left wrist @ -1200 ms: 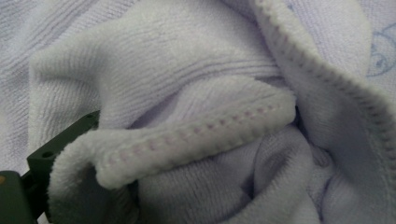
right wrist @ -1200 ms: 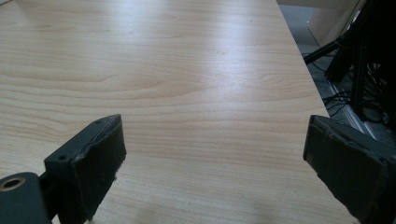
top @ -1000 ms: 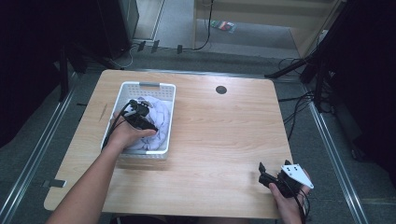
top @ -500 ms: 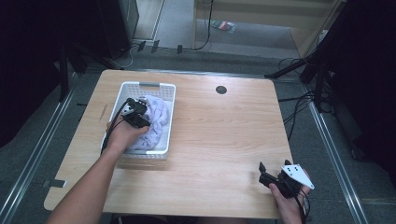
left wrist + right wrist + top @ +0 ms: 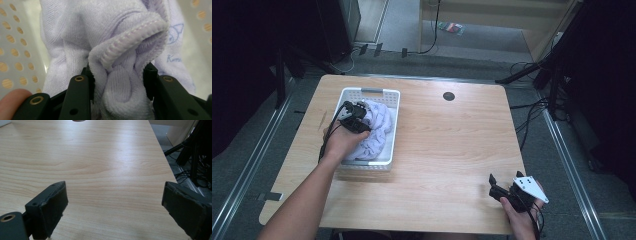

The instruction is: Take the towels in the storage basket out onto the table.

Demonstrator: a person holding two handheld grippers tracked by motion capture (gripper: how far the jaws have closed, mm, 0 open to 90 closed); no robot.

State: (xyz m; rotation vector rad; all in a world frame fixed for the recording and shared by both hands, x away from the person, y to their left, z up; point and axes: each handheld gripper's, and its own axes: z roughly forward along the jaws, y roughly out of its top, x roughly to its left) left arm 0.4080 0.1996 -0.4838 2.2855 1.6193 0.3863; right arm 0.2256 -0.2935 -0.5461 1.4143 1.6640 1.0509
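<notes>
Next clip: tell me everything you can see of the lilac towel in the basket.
The lilac towel is soft terry cloth with a ribbed, stitched hem and a faint blue cartoon print with lettering near one edge. It lies crumpled in a heap inside the white perforated basket at the table's left side. The left gripper has just closed on a bunched fold of it, hem bulging above the jaws.

We see a soft lilac terry towel (image 5: pixel 125 45), a perforated white plastic basket (image 5: pixel 388 125) and a smooth matt wood table (image 5: pixel 452 150).
</notes>
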